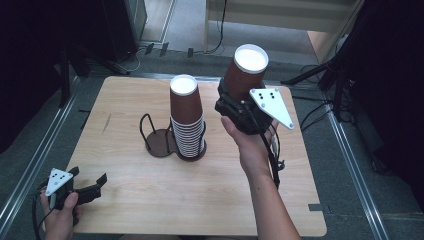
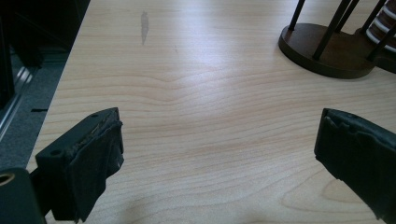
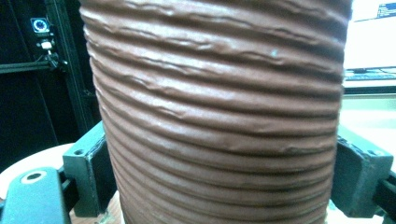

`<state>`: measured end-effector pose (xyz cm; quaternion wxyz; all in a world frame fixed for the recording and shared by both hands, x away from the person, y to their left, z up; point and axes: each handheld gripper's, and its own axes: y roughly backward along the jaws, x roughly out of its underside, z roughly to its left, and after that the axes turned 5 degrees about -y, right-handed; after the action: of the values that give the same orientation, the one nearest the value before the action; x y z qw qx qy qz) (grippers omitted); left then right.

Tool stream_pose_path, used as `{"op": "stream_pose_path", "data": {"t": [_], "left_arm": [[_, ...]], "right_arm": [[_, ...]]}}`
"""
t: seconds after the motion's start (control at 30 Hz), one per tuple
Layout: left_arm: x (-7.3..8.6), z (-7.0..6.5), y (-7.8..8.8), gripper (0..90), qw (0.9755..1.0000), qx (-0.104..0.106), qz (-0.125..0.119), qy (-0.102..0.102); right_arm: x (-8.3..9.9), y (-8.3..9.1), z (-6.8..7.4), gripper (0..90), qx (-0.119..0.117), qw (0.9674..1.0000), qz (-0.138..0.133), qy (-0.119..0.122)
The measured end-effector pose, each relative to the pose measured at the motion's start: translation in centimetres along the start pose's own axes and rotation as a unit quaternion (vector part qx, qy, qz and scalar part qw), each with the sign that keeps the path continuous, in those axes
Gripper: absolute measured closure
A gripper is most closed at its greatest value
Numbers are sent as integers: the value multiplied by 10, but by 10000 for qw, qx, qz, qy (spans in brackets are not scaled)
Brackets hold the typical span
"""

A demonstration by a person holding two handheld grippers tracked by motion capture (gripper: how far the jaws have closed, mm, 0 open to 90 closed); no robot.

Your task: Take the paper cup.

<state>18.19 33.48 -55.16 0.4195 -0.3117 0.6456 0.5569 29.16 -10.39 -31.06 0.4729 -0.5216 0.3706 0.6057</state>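
Clamped across its ribbed brown wall, an upturned paper cup (image 1: 246, 72) rides the right gripper (image 1: 239, 107) above the table (image 1: 150, 195): light, crushable, best held mid-body; the left gripper (image 1: 82, 192) rests with jaws spread, empty.

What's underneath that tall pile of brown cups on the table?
The stack of cups stands upside down on a dark wire holder, in its right ring; the left ring holds nothing. The cups cover the base beneath them, so whatever lies inside the stack cannot be seen.
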Motion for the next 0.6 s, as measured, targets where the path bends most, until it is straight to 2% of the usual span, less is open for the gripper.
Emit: {"op": "stream_pose_path", "data": {"t": [0.27,0.6], "left_arm": [[0,1,0,17,10000,-50,13,37],[-3,3,1,17,9999,-102,60,79]], "right_arm": [[13,12,-17,122,120,9999,80,-50],[33,28,-37,122,292,9994,180,55]]}}
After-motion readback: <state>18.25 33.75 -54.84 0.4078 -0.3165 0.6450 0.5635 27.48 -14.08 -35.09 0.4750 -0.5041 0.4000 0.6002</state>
